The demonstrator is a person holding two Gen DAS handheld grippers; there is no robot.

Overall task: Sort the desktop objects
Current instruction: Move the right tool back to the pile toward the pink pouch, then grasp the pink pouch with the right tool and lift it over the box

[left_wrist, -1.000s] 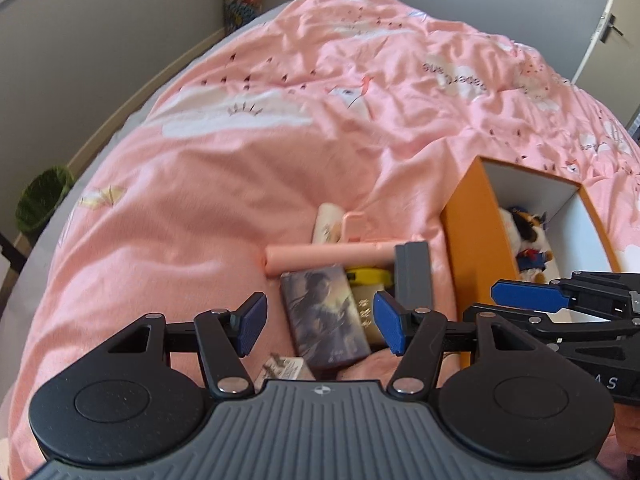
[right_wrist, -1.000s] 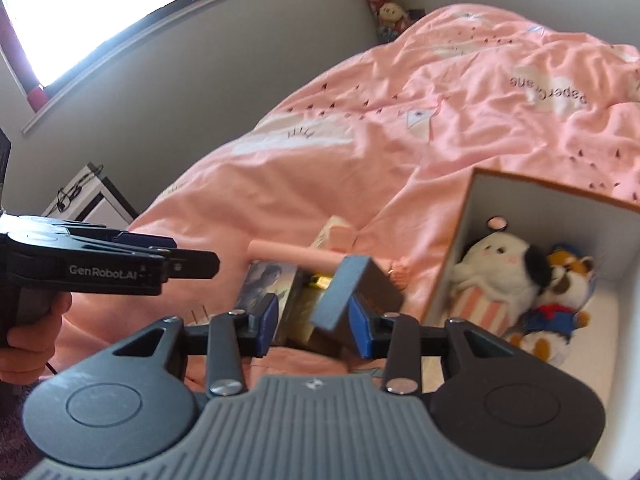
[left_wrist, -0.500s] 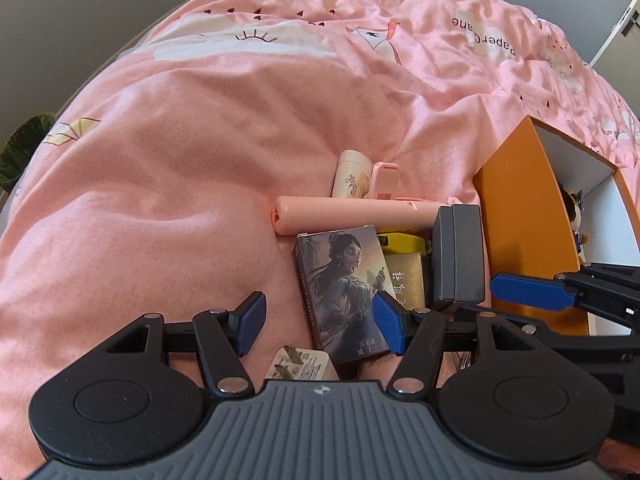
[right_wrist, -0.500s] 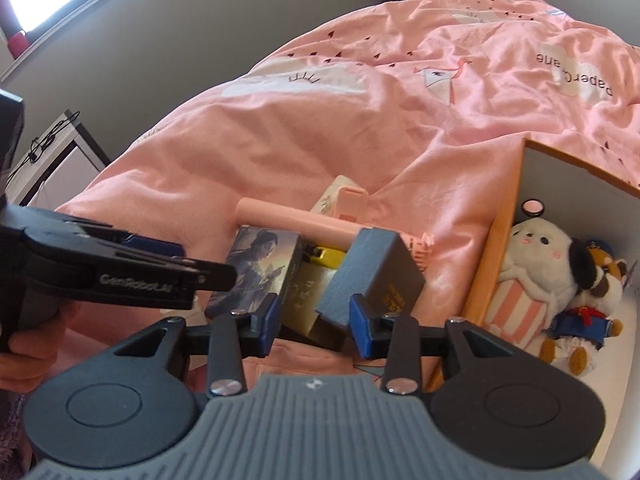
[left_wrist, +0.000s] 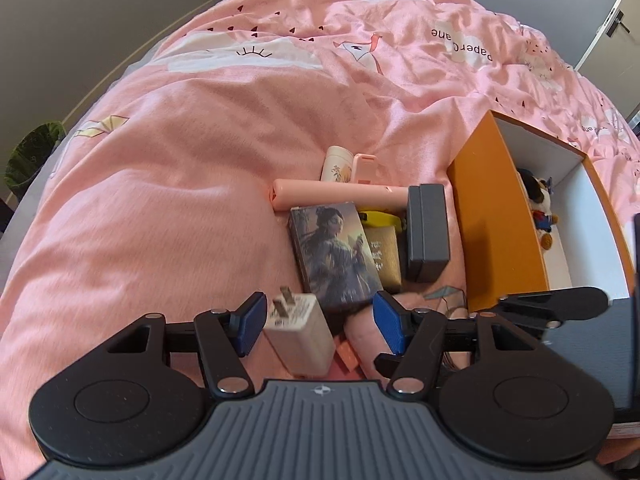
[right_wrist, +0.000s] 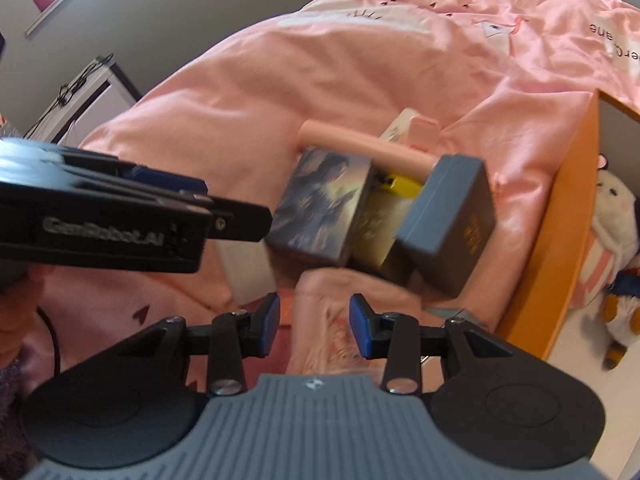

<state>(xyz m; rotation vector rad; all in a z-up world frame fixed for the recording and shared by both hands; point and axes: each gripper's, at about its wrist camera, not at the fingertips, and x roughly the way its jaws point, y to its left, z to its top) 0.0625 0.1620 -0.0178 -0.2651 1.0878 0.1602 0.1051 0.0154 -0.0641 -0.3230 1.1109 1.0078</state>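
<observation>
Pink quilted bed: orange cardboard box holds plush toys only; clutter unsorted; left gripper, right gripper both spread, empty.

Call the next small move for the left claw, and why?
Probably ease the left claw down and close on the white charger. Its pads stand open with the charger between them, nearer the left pad and untouched. The orange box sits open to the right for the drop. The right claw is empty over the pink duvet.

"GenRobot.AI" on left gripper
</observation>
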